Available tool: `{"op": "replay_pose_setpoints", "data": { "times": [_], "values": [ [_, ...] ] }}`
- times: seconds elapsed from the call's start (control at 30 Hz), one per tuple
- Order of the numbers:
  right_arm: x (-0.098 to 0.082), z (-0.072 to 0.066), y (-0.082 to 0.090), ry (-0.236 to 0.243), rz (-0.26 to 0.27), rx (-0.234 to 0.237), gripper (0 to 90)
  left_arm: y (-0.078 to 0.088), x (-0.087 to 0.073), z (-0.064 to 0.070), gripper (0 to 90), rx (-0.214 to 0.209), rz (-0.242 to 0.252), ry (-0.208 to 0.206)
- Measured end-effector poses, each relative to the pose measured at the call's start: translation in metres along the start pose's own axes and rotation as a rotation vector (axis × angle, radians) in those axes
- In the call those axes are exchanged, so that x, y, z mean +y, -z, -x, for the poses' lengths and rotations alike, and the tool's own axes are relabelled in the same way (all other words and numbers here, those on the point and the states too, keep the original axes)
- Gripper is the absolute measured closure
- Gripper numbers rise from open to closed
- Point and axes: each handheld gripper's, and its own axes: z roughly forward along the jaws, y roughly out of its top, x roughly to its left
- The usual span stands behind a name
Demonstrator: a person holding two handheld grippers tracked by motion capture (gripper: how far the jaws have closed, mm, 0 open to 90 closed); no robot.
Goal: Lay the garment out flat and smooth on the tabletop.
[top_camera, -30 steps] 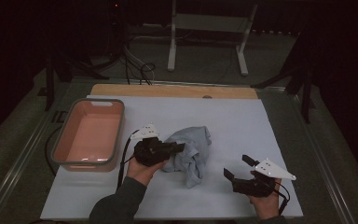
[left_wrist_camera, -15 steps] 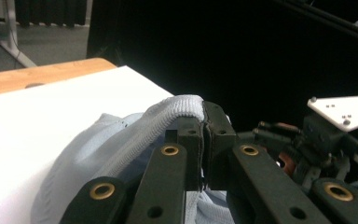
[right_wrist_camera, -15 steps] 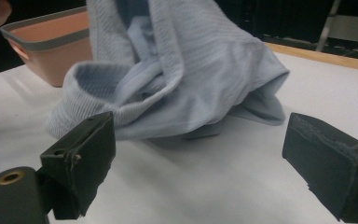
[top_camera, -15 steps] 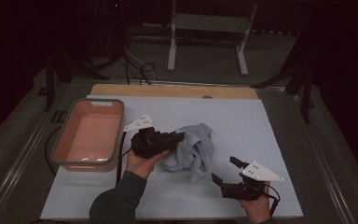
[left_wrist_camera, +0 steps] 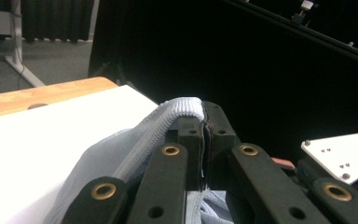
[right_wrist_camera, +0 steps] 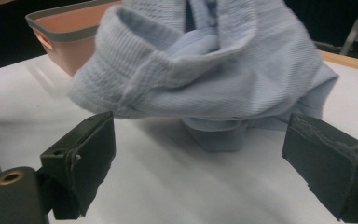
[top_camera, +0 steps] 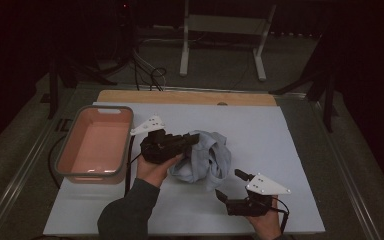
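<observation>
A person's left hand (top_camera: 153, 169) holds the left gripper (top_camera: 194, 138) level over a white-covered worktop (top_camera: 280, 145), its black jaws closed on the edge of a pale blue cloth (top_camera: 207, 160) that hangs in crumpled folds down to the surface. Just beside that hand, at the worktop's left edge, sits a pink tub with a grey rim (top_camera: 94, 145) — nothing in it. Nearer the camera, the right gripper (top_camera: 228, 184) rests low in the right hand (top_camera: 266, 225), jaws parted and pointed at the cloth — close to it, not touching. A cable (top_camera: 128, 160) trails from the left gripper.
</observation>
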Motion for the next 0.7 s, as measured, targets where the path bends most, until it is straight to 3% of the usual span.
{"op": "replay_pose_setpoints", "data": {
  "times": [0.1,0.13,0.37,0.5,0.57,0.7],
  "values": [
    [0.002,-0.003,-0.004,0.026,-0.01,0.009,9.6,0.001,0.004,-0.001,88.9,0.007,0.005,0.002],
    [0.005,-0.006,-0.009,0.071,-0.02,0.009,9.6,0.001,0.005,-0.001,88.9,0.007,0.008,0.006],
    [0.024,-0.005,-0.017,0.062,0.03,0.003,15.1,0.003,0.009,0.0,88.9,0.013,0.011,0.002],
    [0.039,0.001,-0.019,0.036,0.054,-0.05,33.1,0.005,0.007,-0.002,88.8,0.022,-0.001,0.002],
    [0.045,0.005,-0.022,0.017,0.057,-0.059,47.4,0.006,0.006,-0.004,88.8,0.029,-0.006,0.0],
    [0.056,0.011,-0.03,0.025,0.043,-0.062,71.7,0.01,0.002,-0.008,88.8,0.04,-0.007,0.014]
  ]
}}
